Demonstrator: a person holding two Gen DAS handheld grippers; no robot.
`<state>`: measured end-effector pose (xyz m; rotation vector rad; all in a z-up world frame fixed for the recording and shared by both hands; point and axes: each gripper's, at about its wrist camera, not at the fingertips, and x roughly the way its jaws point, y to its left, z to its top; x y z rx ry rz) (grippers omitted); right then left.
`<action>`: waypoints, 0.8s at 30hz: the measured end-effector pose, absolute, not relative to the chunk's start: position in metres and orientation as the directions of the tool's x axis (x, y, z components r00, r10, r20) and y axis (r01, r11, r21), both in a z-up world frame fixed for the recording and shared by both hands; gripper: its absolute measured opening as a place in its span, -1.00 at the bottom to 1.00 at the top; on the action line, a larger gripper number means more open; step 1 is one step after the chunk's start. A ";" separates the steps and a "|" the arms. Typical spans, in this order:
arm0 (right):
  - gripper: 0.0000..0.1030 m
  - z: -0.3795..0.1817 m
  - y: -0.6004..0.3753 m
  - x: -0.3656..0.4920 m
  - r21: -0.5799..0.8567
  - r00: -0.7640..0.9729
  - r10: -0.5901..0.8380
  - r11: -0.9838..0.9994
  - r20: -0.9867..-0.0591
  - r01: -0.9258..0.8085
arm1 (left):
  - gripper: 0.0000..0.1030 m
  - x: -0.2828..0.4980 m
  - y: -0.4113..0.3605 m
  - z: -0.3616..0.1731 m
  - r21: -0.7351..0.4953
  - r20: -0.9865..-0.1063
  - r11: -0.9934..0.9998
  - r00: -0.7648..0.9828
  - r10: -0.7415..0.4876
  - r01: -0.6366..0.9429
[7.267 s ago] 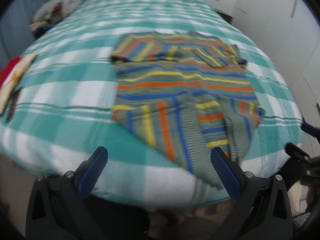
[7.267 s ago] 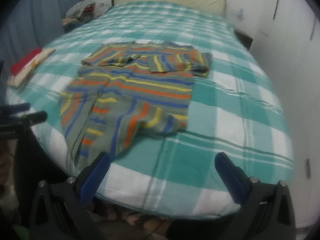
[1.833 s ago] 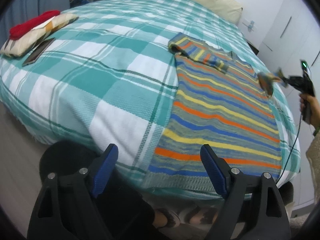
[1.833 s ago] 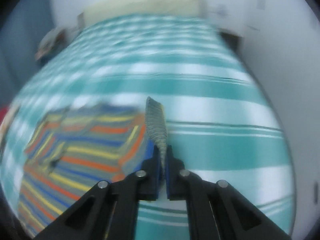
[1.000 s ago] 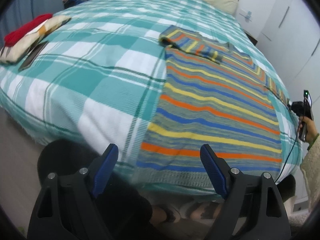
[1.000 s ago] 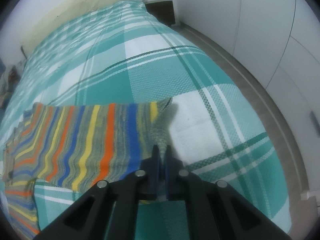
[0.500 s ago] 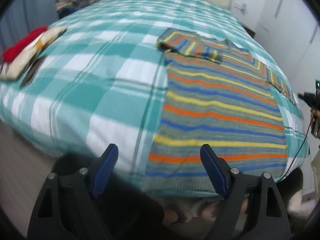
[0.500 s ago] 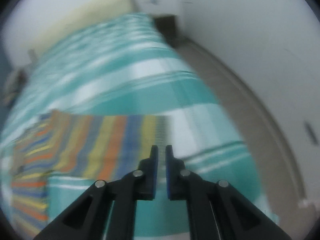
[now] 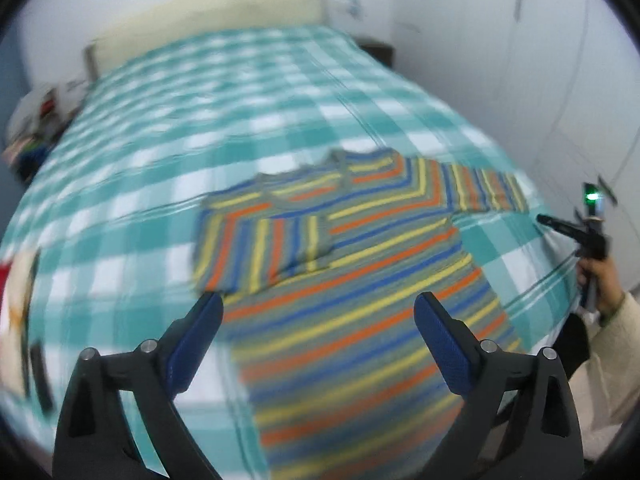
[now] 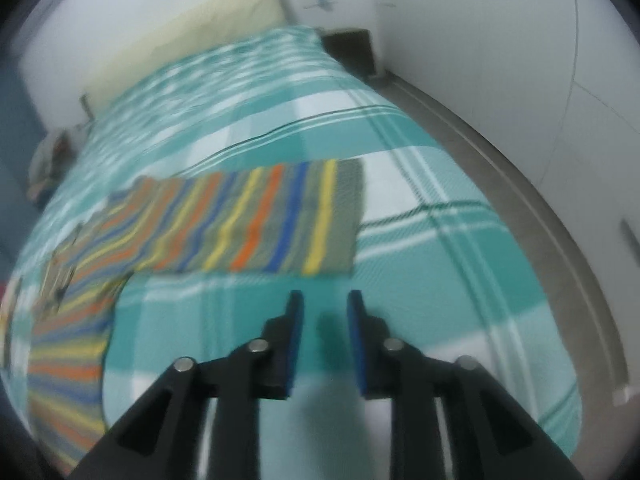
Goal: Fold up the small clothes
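Observation:
A striped sweater [image 9: 352, 288] in orange, yellow, blue and grey lies flat on the teal checked bed [image 9: 200, 112]. Its left sleeve [image 9: 264, 252] is folded across the chest; its right sleeve [image 10: 248, 224] is stretched straight out to the side. My left gripper [image 9: 318, 312] is open and empty, above the sweater's lower body. My right gripper [image 10: 324, 304] is partly open and empty, just short of the outstretched sleeve's edge. It also shows at the right edge of the left wrist view [image 9: 576, 232].
A cream headboard cushion [image 9: 208, 20] lies at the far end. White wardrobe doors [image 10: 520, 40] and a strip of floor [image 10: 480, 128] run along the bed's right side. A clothes pile [image 9: 36, 120] sits far left; a folded cloth and a dark flat object [image 9: 40, 376] lie near left.
My right gripper let go of the sleeve cuff, drew back and opened a little; the sleeve now lies flat. My left gripper swung in over the sweater's body.

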<state>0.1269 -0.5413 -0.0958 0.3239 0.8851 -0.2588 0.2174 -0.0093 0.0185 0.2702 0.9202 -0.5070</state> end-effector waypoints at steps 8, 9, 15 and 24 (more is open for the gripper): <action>-0.14 -0.128 -0.493 0.091 0.001 0.591 -0.179 0.956 -0.787 0.292 | 0.63 0.323 -0.098 -0.104 0.123 -0.919 0.840 0.379 -0.104 0.529; -0.11 -0.129 -0.491 0.092 -0.016 0.592 -0.192 0.957 -0.783 0.290 | 0.60 0.329 -0.102 -0.112 0.147 -0.923 0.837 0.378 -0.076 0.528; 0.05 -0.138 -0.490 0.097 -0.011 0.617 -0.205 0.953 -0.759 0.303 | -0.89 0.349 -0.079 -0.132 0.110 -0.930 0.889 0.361 -0.065 0.444; 0.08 -0.146 -0.487 0.089 -0.024 0.671 -0.228 0.954 -0.705 0.298 | -0.90 0.339 0.120 -0.032 -0.034 -0.807 0.997 0.586 -0.065 0.065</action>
